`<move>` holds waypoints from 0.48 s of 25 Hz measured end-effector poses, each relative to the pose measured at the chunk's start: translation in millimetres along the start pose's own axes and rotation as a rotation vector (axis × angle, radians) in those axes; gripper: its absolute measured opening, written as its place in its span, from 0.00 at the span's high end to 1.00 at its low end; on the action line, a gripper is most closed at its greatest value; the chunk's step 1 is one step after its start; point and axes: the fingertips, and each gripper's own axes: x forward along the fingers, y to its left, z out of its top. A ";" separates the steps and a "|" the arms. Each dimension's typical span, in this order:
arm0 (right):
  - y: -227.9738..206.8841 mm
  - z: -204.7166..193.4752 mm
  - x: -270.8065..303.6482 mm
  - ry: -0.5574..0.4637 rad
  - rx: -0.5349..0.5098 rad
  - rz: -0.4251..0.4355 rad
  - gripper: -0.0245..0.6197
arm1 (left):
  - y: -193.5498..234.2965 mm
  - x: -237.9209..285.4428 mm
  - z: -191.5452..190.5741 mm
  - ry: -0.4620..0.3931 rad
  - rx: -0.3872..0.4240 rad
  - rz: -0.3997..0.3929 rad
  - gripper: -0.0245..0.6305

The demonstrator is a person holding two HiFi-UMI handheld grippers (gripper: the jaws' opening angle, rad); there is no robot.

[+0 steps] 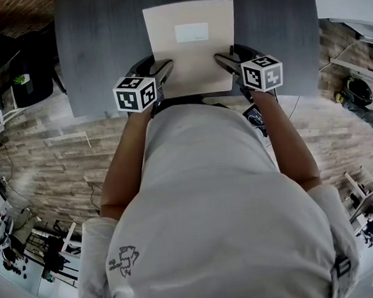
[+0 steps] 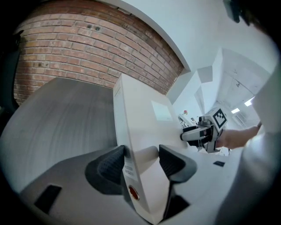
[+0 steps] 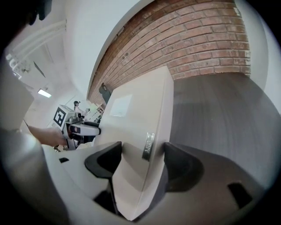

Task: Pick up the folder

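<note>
A thick beige folder (image 1: 193, 47) with a pale label hangs above the grey table (image 1: 98, 50), held by its near corners. My left gripper (image 1: 163, 74) clamps the near left corner, its jaws pressed on both faces of the folder (image 2: 140, 132). My right gripper (image 1: 227, 64) clamps the near right corner of the folder (image 3: 140, 127) the same way. Each gripper view shows the other gripper across the folder: the right gripper (image 2: 193, 134) from the left, the left gripper (image 3: 85, 128) from the right. The folder's near edge is tilted up off the table.
A brick wall (image 2: 88, 52) stands behind the table. Wood flooring (image 1: 55, 159) lies around it, with a black bin (image 1: 31, 76) at the left and shelving and clutter (image 1: 359, 90) at the right. My torso fills the lower head view.
</note>
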 end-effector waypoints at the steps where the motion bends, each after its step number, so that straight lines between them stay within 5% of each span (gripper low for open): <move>1: 0.9 2.4 -4.6 -0.011 -0.004 -0.005 0.48 | -3.7 -1.8 3.3 -0.006 0.010 0.002 0.57; 12: 17.5 27.1 -57.0 -0.152 -0.071 -0.017 0.49 | -47.4 -31.9 33.4 -0.121 0.094 0.053 0.57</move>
